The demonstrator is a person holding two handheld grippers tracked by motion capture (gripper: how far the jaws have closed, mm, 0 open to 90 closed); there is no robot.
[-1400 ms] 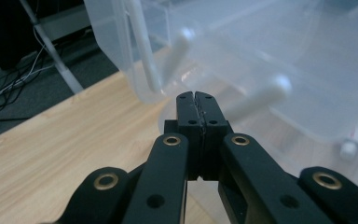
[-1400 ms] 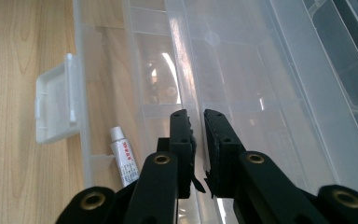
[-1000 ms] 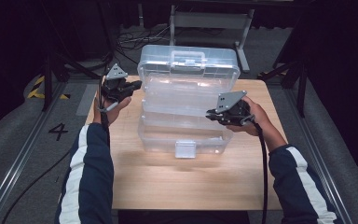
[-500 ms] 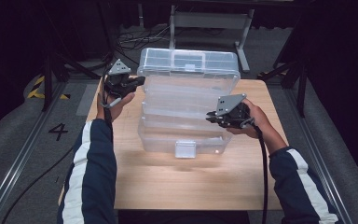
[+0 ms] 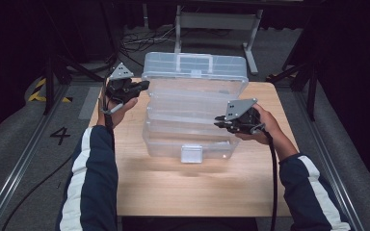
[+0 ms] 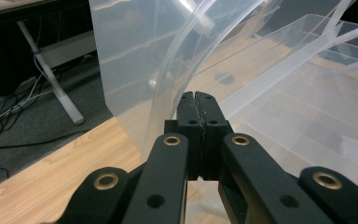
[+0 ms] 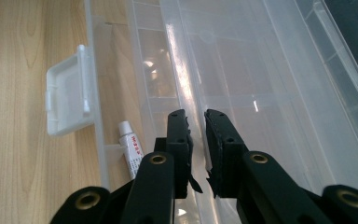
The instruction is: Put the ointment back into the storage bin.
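Note:
A clear plastic tiered organiser box [image 5: 195, 110] stands fanned open on the wooden table [image 5: 183, 192], its white latch [image 5: 191, 154] facing me. My left gripper [image 5: 144, 85] is at the top tier's left edge. Its jaws are shut [image 6: 196, 95], pressed together right before a curved clear hinge arm [image 6: 168, 93]; I see nothing between them. My right gripper [image 5: 218, 122] is at the box's right side, and its jaws [image 7: 195, 114] close on the thin rim of a middle tray [image 7: 186, 70]. A small white tube [image 7: 131, 144] lies in the bottom tier near the latch [image 7: 67, 95].
Behind the table stands a metal frame [image 5: 212, 19], with cables on the floor [image 5: 135, 41]. A rail [image 5: 29, 159] and a painted "4" [image 5: 60, 134] run along the floor on the left. Bare wood lies in front of the box.
My left hand has risen a little and shifted toward the top tier's corner. The right gripper has stayed put at the box's right side.

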